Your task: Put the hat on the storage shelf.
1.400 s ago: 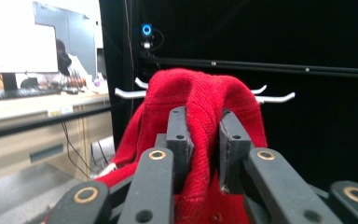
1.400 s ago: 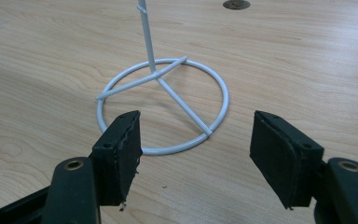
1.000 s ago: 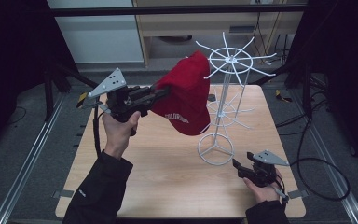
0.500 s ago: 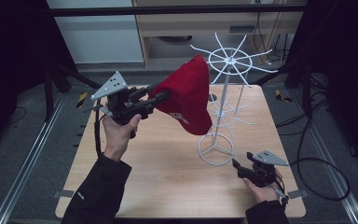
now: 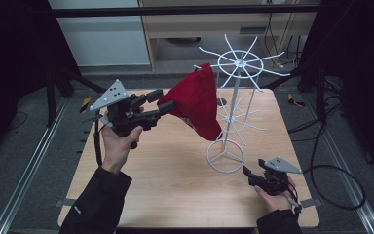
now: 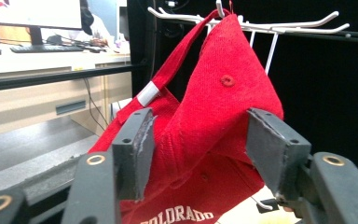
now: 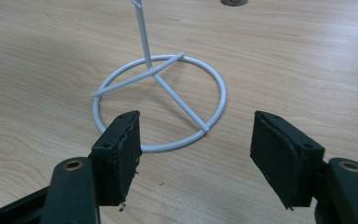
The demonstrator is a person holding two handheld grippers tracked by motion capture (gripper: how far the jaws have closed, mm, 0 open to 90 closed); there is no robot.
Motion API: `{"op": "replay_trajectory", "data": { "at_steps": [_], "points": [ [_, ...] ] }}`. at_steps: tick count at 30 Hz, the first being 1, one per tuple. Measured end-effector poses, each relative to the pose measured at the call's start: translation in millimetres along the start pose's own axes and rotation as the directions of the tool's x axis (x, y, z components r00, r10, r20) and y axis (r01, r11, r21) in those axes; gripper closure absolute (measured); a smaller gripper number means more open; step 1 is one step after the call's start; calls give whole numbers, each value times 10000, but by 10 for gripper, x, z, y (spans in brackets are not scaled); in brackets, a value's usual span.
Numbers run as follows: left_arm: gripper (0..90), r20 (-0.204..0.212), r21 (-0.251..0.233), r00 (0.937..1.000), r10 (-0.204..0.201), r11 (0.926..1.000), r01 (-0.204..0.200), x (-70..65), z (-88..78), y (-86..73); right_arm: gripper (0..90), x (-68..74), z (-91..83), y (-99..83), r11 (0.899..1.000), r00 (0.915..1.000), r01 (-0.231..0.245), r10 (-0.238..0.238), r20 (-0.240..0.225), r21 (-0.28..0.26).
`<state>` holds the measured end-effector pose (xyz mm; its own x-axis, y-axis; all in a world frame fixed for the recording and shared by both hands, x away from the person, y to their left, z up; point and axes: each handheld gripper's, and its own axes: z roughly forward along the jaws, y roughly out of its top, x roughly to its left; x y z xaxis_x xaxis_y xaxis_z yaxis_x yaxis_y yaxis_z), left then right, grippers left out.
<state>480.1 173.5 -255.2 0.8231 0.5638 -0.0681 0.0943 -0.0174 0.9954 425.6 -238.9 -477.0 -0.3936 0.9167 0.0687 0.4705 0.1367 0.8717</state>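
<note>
Red cap (image 5: 198,103): hangs by its back strap from an arm of the upper spoke ring, crown and brim drooping toward the table; the strap over the wire is what bears it, so it looks able to stay without a grip.
White wire rack (image 5: 233,104): stands upright on the wooden table (image 5: 165,170), its ring base (image 7: 160,106) flat on the boards, two tiers of spokes above.
Left gripper (image 5: 161,104): raised level at the cap's side, its jaws have just been opening; in the left gripper view the cloth (image 6: 205,140) lies between the pads but they stand off it on both sides, so the hold is let go.
Right gripper (image 5: 251,175): rests low by the near right edge of the table, jaws spread wide with nothing between them, pointed at the ring base, near it but apart, likely placed to steady the rack if it tips.
Stage: the hanging looks done; drawing the left gripper back clear of the cloth remains.
</note>
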Motion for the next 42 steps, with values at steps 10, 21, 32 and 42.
{"op": "replay_trajectory", "data": {
  "at_steps": [10,21,32,42],
  "points": [
    [294,-1022,355,9948,47,9994,-11,-66,-465,-216,307,-18,-4,-10,10000,9999,-74,75,142,-51],
    [280,-2639,1876,9613,-796,9733,1321,241,-909,-1060,273,-56,-14,-25,9995,9991,-324,324,290,-8],
    [276,-4105,2983,9014,-1379,9138,2757,487,-1157,-1896,237,-152,-40,-61,9980,9963,-628,624,590,54],
    [253,-5179,3955,8551,-223,8802,2624,600,-1261,-2175,188,-232,-34,-111,9969,9944,-753,734,759,227]
  ]
}}
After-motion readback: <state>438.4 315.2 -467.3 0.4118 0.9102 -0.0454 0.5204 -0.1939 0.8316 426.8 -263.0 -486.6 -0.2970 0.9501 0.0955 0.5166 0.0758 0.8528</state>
